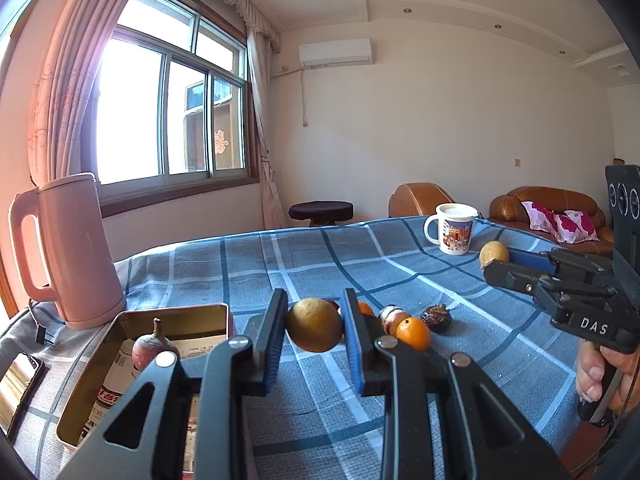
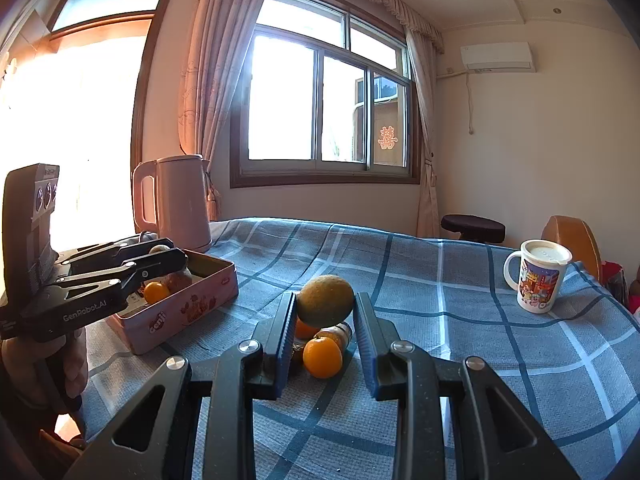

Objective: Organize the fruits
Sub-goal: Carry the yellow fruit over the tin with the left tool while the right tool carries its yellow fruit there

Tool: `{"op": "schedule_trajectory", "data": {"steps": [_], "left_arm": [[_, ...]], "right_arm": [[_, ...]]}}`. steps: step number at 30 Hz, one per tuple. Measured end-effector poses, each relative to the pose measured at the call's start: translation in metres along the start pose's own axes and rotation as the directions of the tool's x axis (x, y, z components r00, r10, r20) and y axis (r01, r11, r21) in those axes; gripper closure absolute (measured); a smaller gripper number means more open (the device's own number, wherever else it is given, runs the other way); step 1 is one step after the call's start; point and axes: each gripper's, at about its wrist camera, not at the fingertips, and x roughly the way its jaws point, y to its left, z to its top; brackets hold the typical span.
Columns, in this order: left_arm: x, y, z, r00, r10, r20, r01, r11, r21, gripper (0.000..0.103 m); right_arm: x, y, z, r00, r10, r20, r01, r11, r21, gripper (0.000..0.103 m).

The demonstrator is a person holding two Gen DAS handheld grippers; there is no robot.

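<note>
My left gripper (image 1: 315,312) is shut on a round yellow-brown fruit (image 1: 314,332), held just above the blue checked cloth, right of the open tin (image 1: 176,312). A purple fruit with a stem (image 1: 154,350) lies in that tin. From the right wrist, the left gripper (image 2: 176,256) hangs over the pink tin (image 2: 180,308), which holds a small orange (image 2: 156,292). My right gripper (image 2: 325,306) is shut on a greenish-yellow round fruit (image 2: 325,298). Beneath it on the cloth lie an orange (image 2: 322,357) and other small fruits. The right gripper (image 1: 491,267) shows far right.
A pink kettle (image 1: 72,252) stands behind the tin and a lidded cartoon mug (image 1: 454,229) at the table's far right. Another orange (image 1: 414,334) and a dark wrinkled fruit (image 1: 436,317) lie mid-table. A phone (image 1: 20,380) rests at the left edge. A hand (image 1: 592,376) grips the right handle.
</note>
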Motion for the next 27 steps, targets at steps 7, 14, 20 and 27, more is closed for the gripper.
{"op": "schedule_trajectory", "data": {"steps": [7, 14, 20, 27], "left_arm": [[-0.005, -0.004, 0.0, 1.0, 0.013, 0.023, -0.013, 1.0, 0.023, 0.074], [-0.007, -0.005, 0.0, 0.999, 0.026, 0.041, -0.027, 0.999, 0.027, 0.074], [-0.008, -0.005, 0.0, 0.999, 0.036, 0.032, -0.037, 0.999, 0.029, 0.074], [-0.009, 0.005, 0.001, 0.998, 0.058, 0.012, -0.058, 0.998, 0.015, 0.074]], "right_arm": [[-0.006, 0.003, 0.0, 0.999, -0.019, 0.035, 0.019, 1.0, -0.015, 0.072], [-0.009, 0.004, 0.0, 0.998, -0.028, 0.049, 0.029, 0.999, -0.021, 0.072], [-0.004, 0.008, 0.001, 0.999, -0.035, 0.027, 0.036, 0.999, -0.038, 0.072], [0.008, 0.02, 0.004, 1.0, 0.001, -0.001, -0.001, 0.999, -0.048, 0.072]]}}
